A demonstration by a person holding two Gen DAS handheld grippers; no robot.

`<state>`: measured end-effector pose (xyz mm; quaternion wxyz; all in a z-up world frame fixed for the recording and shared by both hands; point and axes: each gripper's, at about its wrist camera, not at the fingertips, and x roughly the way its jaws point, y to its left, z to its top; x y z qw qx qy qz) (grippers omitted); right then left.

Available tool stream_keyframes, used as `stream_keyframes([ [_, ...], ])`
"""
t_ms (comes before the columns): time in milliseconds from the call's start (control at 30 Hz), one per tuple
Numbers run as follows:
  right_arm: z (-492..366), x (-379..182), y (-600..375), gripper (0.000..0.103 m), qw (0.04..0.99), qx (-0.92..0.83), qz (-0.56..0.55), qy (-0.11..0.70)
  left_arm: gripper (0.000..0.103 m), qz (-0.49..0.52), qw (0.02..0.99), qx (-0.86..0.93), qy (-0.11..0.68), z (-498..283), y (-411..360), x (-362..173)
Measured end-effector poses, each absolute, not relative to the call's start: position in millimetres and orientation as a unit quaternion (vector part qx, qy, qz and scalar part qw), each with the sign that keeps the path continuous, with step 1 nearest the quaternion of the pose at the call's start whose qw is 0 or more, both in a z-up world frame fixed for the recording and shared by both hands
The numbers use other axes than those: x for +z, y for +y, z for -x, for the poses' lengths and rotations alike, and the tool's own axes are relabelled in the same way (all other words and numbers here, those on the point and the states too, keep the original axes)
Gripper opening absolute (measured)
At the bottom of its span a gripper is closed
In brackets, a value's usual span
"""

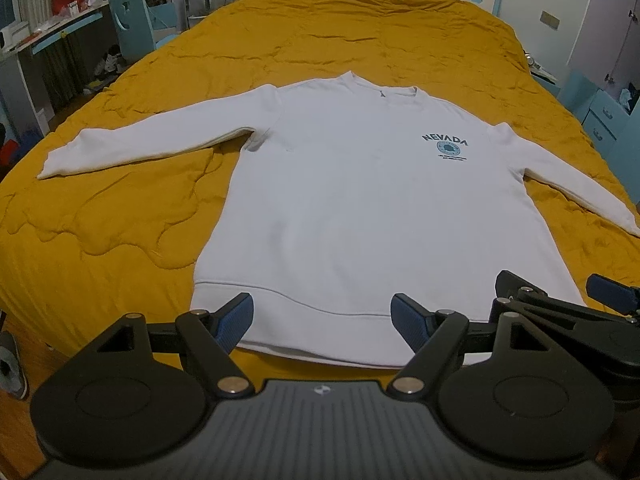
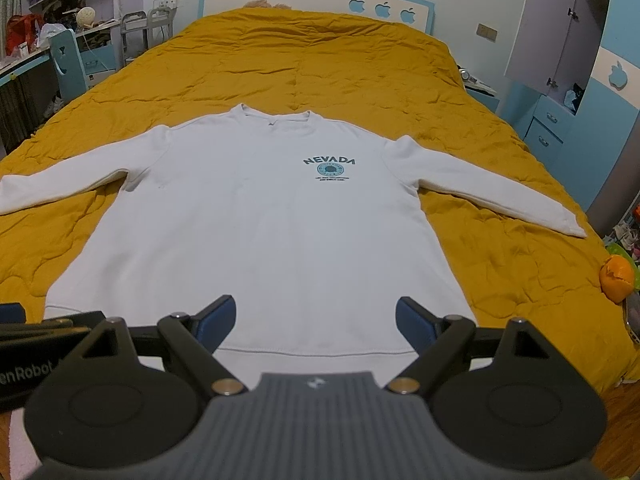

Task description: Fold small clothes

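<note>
A white long-sleeved sweatshirt with a blue NEVADA print lies flat and face up on the yellow quilt, both sleeves spread out; it also shows in the right wrist view. My left gripper is open and empty, hovering over the hem near the bed's front edge. My right gripper is open and empty over the hem further right. It shows in the left wrist view at the right.
The yellow quilt covers the whole bed. A blue chair and a cluttered desk stand at the left. Blue drawers and a wardrobe stand at the right. An orange object sits off the bed's right edge.
</note>
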<state>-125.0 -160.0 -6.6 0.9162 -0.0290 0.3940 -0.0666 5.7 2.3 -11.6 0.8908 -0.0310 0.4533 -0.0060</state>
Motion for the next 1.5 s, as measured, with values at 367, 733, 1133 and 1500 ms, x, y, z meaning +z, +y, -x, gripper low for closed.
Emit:
stream_keyframes([
  [367,118.1,-11.0,-156.8,0.083,0.913,-0.068,0.034,0.402,0.089,0.039,0.886,-0.012,0.461,-12.7,5.4,-18.6],
  [733,87.5,-14.0,-143.7,0.083,0.925,-0.034,0.062,0.375,0.088,0.138,0.893,-0.067,0.423,-33.8,51.0,-25.7],
  [1133,17.7,-14.2,-100.2,0.083,0.938,0.170,-0.038,0.299,0.088,0.305,0.906,0.011,0.293,-70.4,212.2,-40.3],
  [1500,-59.9,-50.2,9.5,0.083,0.924,0.190,0.081,0.322,0.088,0.473,0.840,0.202,0.176,-86.8,354.0,-101.4],
])
